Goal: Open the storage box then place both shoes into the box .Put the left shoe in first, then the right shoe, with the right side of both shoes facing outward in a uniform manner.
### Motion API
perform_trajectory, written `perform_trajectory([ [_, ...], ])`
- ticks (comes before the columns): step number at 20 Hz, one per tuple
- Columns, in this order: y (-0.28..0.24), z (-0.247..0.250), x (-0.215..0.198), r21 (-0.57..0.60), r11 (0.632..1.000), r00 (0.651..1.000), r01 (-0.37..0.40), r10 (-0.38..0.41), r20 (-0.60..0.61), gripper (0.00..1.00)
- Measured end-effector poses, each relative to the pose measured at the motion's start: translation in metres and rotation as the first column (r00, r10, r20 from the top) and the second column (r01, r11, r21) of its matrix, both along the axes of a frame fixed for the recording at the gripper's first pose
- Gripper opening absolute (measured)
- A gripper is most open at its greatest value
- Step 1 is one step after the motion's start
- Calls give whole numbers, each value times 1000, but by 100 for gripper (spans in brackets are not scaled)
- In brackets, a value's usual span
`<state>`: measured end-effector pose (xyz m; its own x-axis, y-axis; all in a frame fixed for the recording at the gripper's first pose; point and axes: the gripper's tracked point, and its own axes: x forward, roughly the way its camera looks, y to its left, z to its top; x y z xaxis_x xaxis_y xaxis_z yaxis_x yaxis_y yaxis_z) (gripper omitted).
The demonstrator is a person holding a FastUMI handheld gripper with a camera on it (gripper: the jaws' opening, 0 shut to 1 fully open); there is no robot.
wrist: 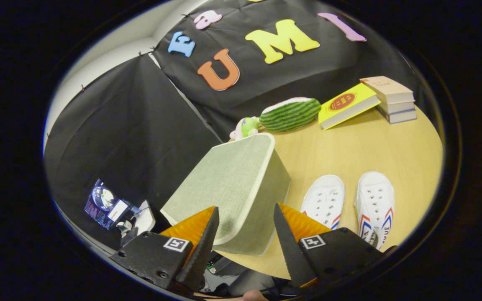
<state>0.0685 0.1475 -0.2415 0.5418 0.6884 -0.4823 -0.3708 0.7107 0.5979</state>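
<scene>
A pale green fabric storage box (232, 188) with its lid down stands on the wooden table (349, 150), its near corner reaching between my fingers. My gripper (245, 223) is open, one finger on each side of that corner, neither pressing on it. Two white canvas shoes with red and blue stripes lie side by side to the right of the box, toes pointing away: one shoe (324, 200) just beyond the right finger, the other (375, 205) further right.
At the back of the table lie a small green and pink plush toy (245, 127), a watermelon-shaped plush (290, 113), a yellow book (345, 105) leaning on a stack of books (392, 99). A screen device (108, 204) sits off the table's left.
</scene>
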Motion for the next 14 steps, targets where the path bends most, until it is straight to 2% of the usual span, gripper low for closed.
perform_trajectory([
  [2, 8, -3, -1, 75, 997, 999, -20, 23, -45, 72],
  [6, 20, -1, 0, 228, 973, 989, -26, 59, -137, 49],
  [7, 17, 0, -2, 238, 971, 988, -15, 51, -148, 36],
  [8, 13, 4, -2, 253, 967, 987, -3, 44, -154, 31],
  [11, 16, 22, -2, 324, 946, 986, 10, 45, -163, 6],
  [14, 26, 53, -7, 358, 934, 991, -14, 61, -122, 5],
])
